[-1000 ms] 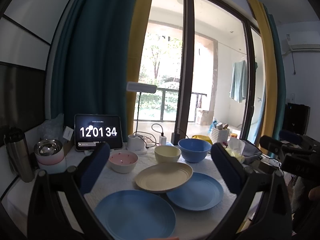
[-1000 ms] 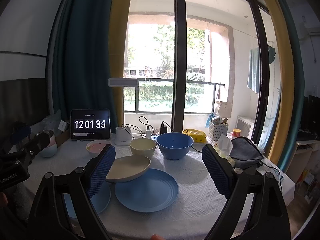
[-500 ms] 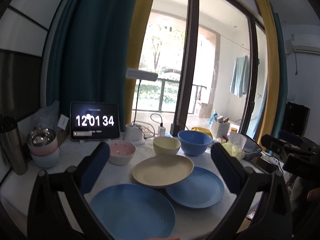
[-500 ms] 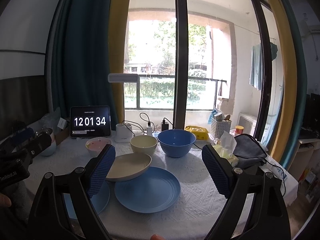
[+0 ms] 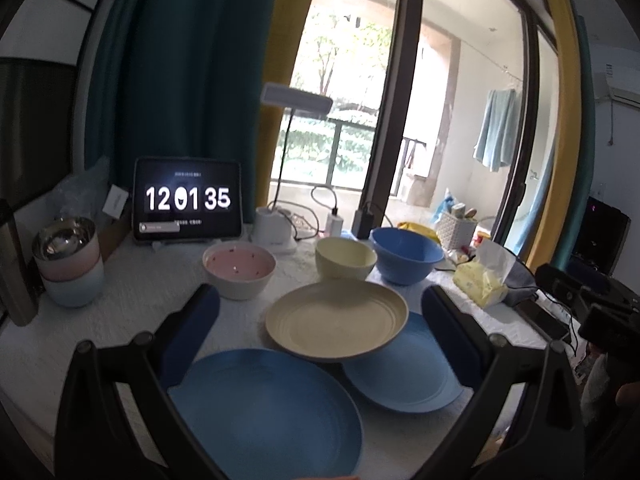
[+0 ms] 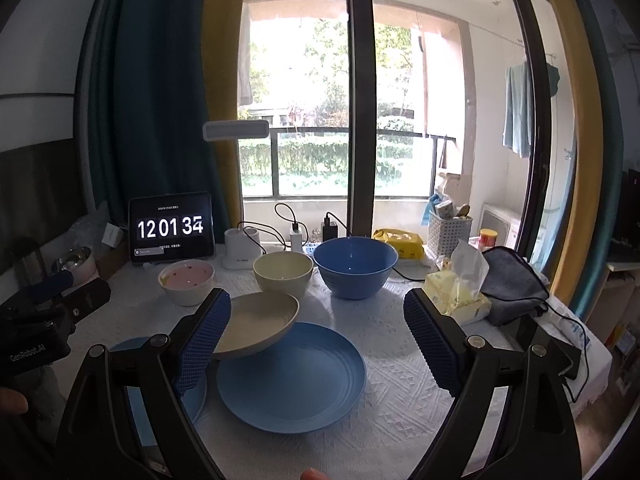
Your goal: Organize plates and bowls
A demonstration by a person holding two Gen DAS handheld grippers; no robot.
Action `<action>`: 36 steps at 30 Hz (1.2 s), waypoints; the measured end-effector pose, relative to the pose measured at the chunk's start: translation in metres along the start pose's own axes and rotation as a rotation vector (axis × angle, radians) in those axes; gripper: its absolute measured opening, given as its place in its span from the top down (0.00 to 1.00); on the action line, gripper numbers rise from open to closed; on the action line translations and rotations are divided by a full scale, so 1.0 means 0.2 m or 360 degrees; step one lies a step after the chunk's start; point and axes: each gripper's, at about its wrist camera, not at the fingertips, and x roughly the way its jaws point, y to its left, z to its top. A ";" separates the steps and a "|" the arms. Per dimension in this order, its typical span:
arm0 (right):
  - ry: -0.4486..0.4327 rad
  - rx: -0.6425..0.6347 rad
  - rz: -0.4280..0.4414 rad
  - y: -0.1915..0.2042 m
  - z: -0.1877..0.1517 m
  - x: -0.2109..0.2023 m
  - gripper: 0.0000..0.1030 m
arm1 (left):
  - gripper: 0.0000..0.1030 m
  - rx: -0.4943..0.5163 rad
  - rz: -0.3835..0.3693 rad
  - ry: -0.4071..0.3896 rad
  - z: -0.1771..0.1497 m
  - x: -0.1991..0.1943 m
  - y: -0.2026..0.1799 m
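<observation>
A big blue plate (image 5: pixel 264 412) lies nearest me, and a lighter blue plate (image 5: pixel 404 376) sits to its right. A cream plate (image 5: pixel 336 320) rests tilted across both. Behind them stand a pink bowl (image 5: pixel 239 270), a cream bowl (image 5: pixel 345 258) and a blue bowl (image 5: pixel 406 254). My left gripper (image 5: pixel 318 298) hovers open above the plates, holding nothing. My right gripper (image 6: pixel 316 306) is open too, over the blue plate (image 6: pixel 292 376), its left finger in front of the cream plate (image 6: pixel 256 328). The other blue plate (image 6: pixel 160 384) is partly hidden.
A tablet clock (image 5: pixel 188 202) and a lamp base (image 5: pixel 272 230) with cables stand at the back. Stacked cups (image 5: pixel 66 256) holding a steel bowl sit far left. A tissue pack (image 6: pixel 456 296), grey cloth (image 6: pixel 512 284) and white basket (image 6: pixel 448 232) fill the right side.
Both grippers have come a little closer to the table, and the left one now looks further down onto the plates. The dishes have not moved. Both grippers stay open.
</observation>
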 end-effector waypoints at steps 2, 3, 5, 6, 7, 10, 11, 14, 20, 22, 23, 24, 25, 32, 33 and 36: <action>0.0017 0.0004 0.0002 0.00 0.00 0.03 0.12 | 0.01 -0.0013 0.0009 0.0034 -0.01 0.04 0.01; 0.0024 0.0005 0.0003 0.00 0.00 0.04 0.12 | 0.01 -0.0021 0.0013 0.0050 -0.01 0.06 0.01; 0.0043 0.0008 0.0006 -0.01 -0.01 0.08 0.12 | 0.01 -0.0032 0.0021 0.0076 0.00 0.10 0.02; 0.0054 0.0010 0.0007 -0.01 -0.01 0.10 0.12 | 0.01 -0.0035 0.0025 0.0091 -0.01 0.12 0.03; 0.0066 0.0013 0.0010 -0.01 -0.01 0.12 0.12 | 0.01 -0.0035 0.0026 0.0102 -0.01 0.14 0.03; 0.0095 0.0016 0.0020 -0.01 -0.01 0.19 0.12 | 0.02 -0.0037 0.0038 0.0146 -0.01 0.21 0.04; 0.0107 0.0017 0.0024 -0.02 -0.01 0.21 0.12 | 0.02 -0.0038 0.0040 0.0162 -0.01 0.23 0.04; 0.0125 0.0014 0.0041 -0.02 -0.01 0.28 0.12 | 0.02 -0.0036 0.0045 0.0196 0.00 0.31 0.06; 0.0161 -0.0021 0.0025 -0.02 -0.01 0.43 0.20 | 0.02 -0.0056 0.0069 0.0256 0.03 0.49 0.10; 0.0176 -0.0028 0.0022 -0.02 -0.01 0.49 0.21 | 0.02 -0.0087 0.0058 0.0301 0.03 0.56 0.13; 0.0188 -0.0020 0.0028 -0.03 -0.01 0.51 0.23 | 0.02 -0.0108 0.0056 0.0324 0.03 0.59 0.14; 0.0203 -0.0010 0.0036 -0.04 -0.01 0.54 0.24 | 0.02 -0.0139 0.0047 0.0354 0.03 0.63 0.16; 0.0219 -0.0008 0.0038 -0.04 -0.01 0.57 0.25 | 0.02 -0.0149 0.0050 0.0369 0.03 0.65 0.16; 0.0290 -0.0011 0.0085 -0.03 -0.01 0.71 0.31 | 0.15 -0.0190 0.0064 0.0533 -0.02 0.81 0.20; 0.0312 -0.0007 0.0099 -0.03 -0.02 0.74 0.32 | 0.17 -0.0199 0.0067 0.0555 -0.03 0.82 0.20; 0.0371 -0.0016 0.0135 -0.02 -0.03 0.81 0.39 | 0.22 -0.0223 0.0076 0.0622 -0.06 0.88 0.22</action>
